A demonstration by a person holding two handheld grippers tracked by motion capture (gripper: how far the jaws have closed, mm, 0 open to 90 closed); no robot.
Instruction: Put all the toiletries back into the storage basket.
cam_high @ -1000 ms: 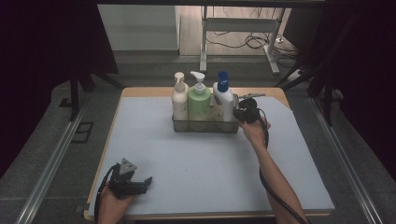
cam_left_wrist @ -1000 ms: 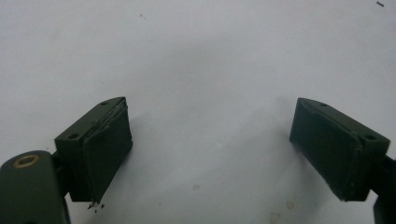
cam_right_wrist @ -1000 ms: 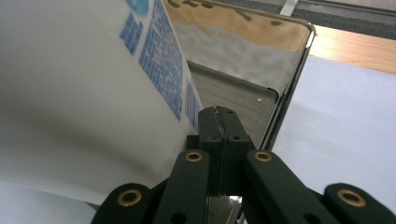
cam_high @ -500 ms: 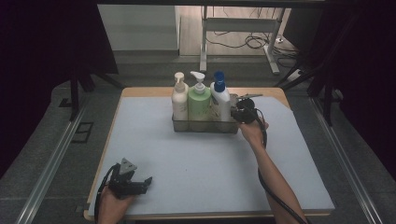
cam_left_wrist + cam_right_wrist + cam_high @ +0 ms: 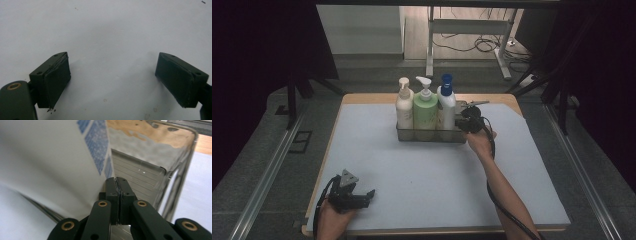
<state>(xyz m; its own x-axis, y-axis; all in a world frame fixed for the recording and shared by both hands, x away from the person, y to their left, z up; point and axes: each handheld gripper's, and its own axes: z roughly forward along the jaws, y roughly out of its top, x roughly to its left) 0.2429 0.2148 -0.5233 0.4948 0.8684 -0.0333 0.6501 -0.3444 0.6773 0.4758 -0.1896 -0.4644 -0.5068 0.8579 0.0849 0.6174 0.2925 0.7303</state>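
Little is changed from the earlier pictures. The right tool point(image 5: 463, 120) is kept at the right end of the clear basket point(image 5: 430, 134), just beside the white bottle with the blue cap point(image 5: 446, 107); its place is seen to have shifted only slightly. In the right gripper view its jaws are pressed flat together with nothing between them, their tips beside the bottle's printed label point(image 5: 96, 147), with the basket's ribbed floor point(image 5: 140, 173) beyond; whether the tips touch the bottle cannot be told, since the bottle is blurred so close to the camera. The basket is set at the far middle of the surface point(image 5: 512, 165), and the cream bottle point(image 5: 404, 107) and the green bottle point(image 5: 425, 110) are stood in it as before. The left tool point(image 5: 368, 194) is left unmoved at the near left corner, its jaws held wide apart over bare surface with nothing between them.
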